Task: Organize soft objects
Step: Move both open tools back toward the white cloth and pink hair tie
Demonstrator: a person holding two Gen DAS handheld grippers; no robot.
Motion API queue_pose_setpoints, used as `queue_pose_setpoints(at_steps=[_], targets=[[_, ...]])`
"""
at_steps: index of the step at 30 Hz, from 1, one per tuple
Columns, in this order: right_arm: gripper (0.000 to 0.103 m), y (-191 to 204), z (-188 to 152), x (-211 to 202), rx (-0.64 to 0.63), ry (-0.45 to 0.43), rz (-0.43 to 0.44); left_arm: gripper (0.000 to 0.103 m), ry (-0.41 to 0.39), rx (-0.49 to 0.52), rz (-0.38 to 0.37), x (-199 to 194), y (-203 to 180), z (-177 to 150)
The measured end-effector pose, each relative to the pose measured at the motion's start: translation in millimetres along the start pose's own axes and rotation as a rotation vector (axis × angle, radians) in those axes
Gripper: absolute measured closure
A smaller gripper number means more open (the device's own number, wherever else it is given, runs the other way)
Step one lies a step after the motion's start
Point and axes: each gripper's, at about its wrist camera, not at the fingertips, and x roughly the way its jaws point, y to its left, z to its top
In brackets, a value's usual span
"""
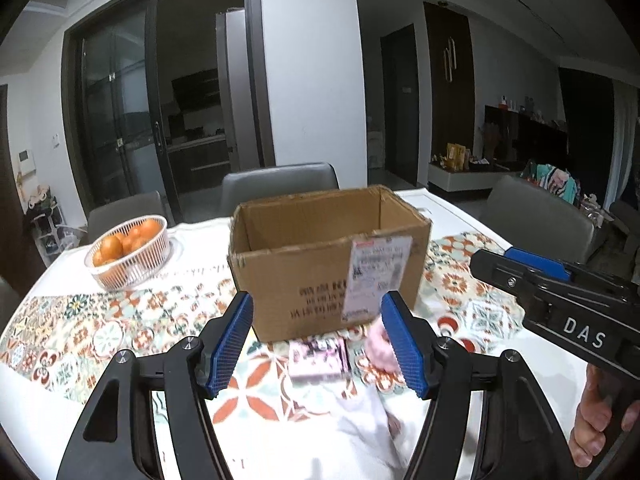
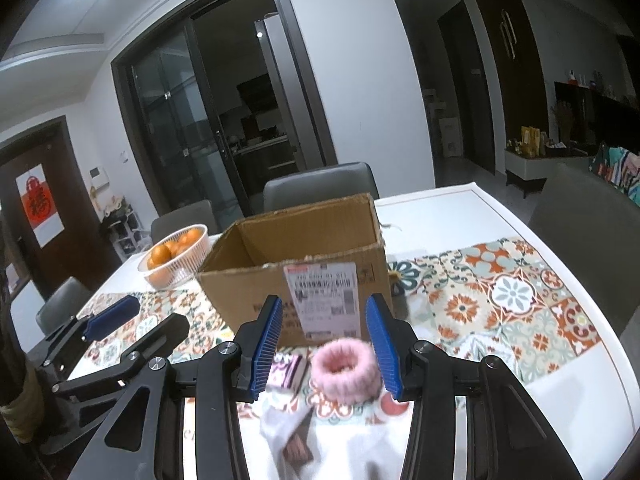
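Your right gripper [image 2: 324, 344] and left gripper [image 1: 316, 344] both gape wide, frame centre; pink scrunchie [image 2: 346, 372] lies before the box [image 2: 296, 256].

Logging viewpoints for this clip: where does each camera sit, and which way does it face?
Left wrist: on the left hand-held gripper, open, facing across the table at the cardboard box; the right hand-held gripper and the person's hand show at right.
Right wrist: on the right hand-held gripper, open above the pink scrunchie, facing the same box; the left hand-held gripper shows at left.
Shared: box, scrunchie, basket of oranges, patterned tablecloth.
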Motion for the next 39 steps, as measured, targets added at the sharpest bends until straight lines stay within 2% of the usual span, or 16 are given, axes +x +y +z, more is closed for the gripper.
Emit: queue_pose_setpoints(at_steps=[12,30,39], targets=[[0.058,-12.5,-38.3,-11.3,0.015,0.083,0.004,0.037,0.082,-0.001,-0.021,-10.4,-16.4,-44.7],[0.058,-31.5,-92.4,6.8,0.052,0.235,-0.016,0.037,0.23,-0.019,-0.106,11.8,-32.4,-101.0],[0.058,-31.6,-100.5,24.3,0.031,0.293,0.046,0.037,0.279,-0.019,-0.116,32.4,-36.9,-117.8]])
